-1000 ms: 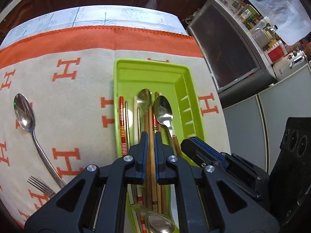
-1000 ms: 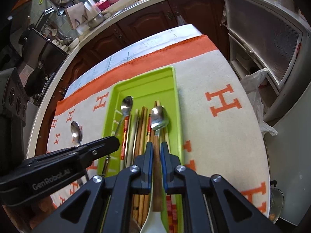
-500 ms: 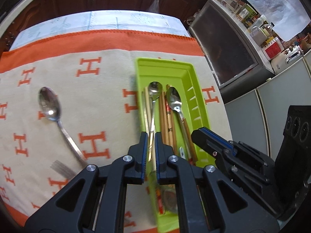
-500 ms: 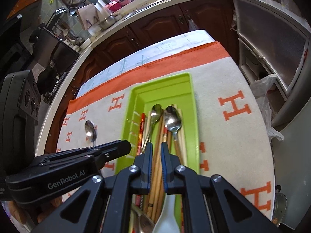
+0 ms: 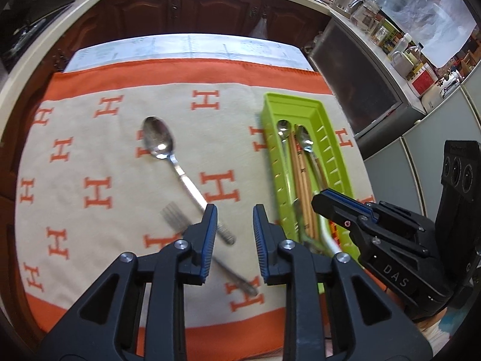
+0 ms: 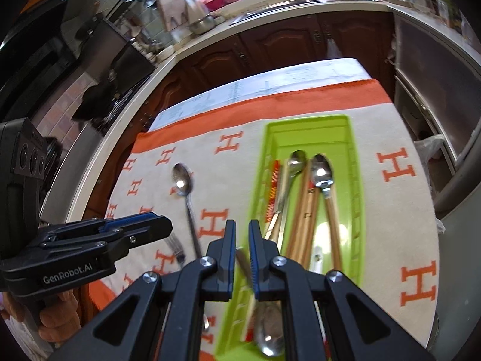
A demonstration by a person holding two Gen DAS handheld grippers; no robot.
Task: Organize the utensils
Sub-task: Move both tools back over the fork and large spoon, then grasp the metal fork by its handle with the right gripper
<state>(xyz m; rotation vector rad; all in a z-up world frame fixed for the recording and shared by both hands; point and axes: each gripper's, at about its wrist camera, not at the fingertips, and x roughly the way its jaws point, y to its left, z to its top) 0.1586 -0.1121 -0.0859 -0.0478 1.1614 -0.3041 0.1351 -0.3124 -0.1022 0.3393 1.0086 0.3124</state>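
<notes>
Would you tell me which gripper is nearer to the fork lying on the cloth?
Left. The left gripper hangs open directly over the fork and the spoon handle beside it. The right gripper sits further off, above the near end of the green tray.

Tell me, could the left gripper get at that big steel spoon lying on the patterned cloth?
Probably yes. The left gripper hangs over the long steel spoon's handle, fingers just opened with nothing between them. A steel fork crosses beneath the handle and might get nudged.
</notes>
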